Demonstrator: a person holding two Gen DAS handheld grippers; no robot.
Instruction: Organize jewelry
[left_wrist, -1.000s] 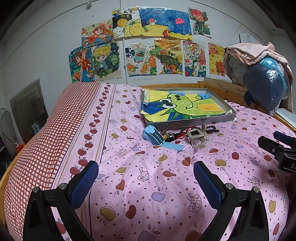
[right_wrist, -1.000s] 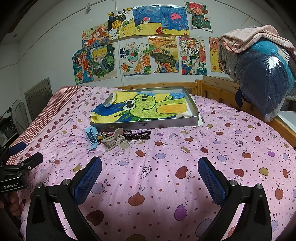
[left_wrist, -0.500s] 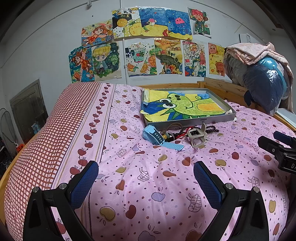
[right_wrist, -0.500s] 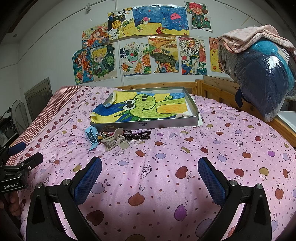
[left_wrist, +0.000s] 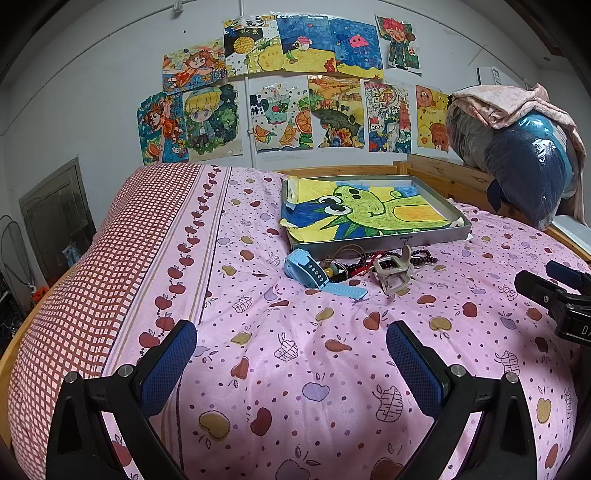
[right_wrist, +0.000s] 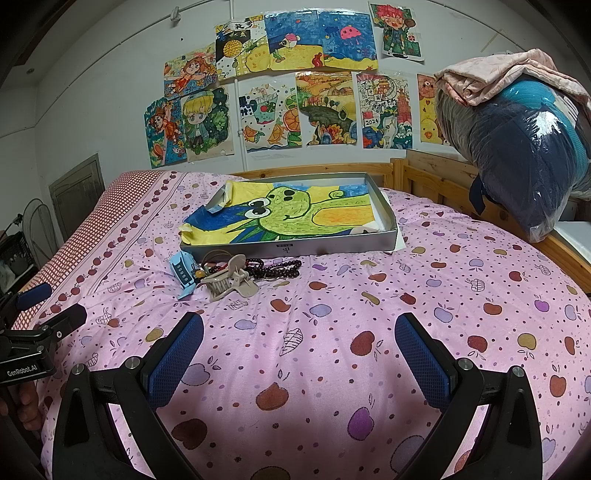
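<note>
Bedding in pink with an apple print covered the bed (left_wrist: 295, 369), and a red-checked band (left_wrist: 92, 277) ran down its left side. Low in the left wrist view, the left tool (left_wrist: 291, 354) hung over the bedspread with its blue pads (left_wrist: 168, 365) spread wide and nothing between them; the same tool showed at the left edge of the right wrist view (right_wrist: 44, 314), with part of a hand (right_wrist: 22, 402) under it. Beyond it, near the middle of the bed, the jewelry lay in a small heap just in front of the tray: a blue watch (left_wrist: 314, 273) on the left, then a cluster of small trinkets (left_wrist: 334, 267) too tangled to tell apart, red beads (left_wrist: 364, 264), a beige hair claw (left_wrist: 393, 271) resting against them, and dark beads (left_wrist: 423, 255) trailing off to the right. The grey tray (left_wrist: 388, 242) sat directly behind the heap, lined with a drawing (left_wrist: 369, 214) of a green creature on yellow and blue, and none of the jewelry lay in it. The right tool (right_wrist: 299, 354) likewise hovered released over bare bedspread, well short of the heap, its pads (right_wrist: 424, 362) wide apart; its black tips showed at the right edge of the left wrist view (left_wrist: 546, 280). Drawings (left_wrist: 295, 92) covered the wall behind the wooden headboard (right_wrist: 424, 170), and at far right a bagged bundle (right_wrist: 524, 147) rested on the bed frame with pink cloth (right_wrist: 491, 74) draped over it.
</note>
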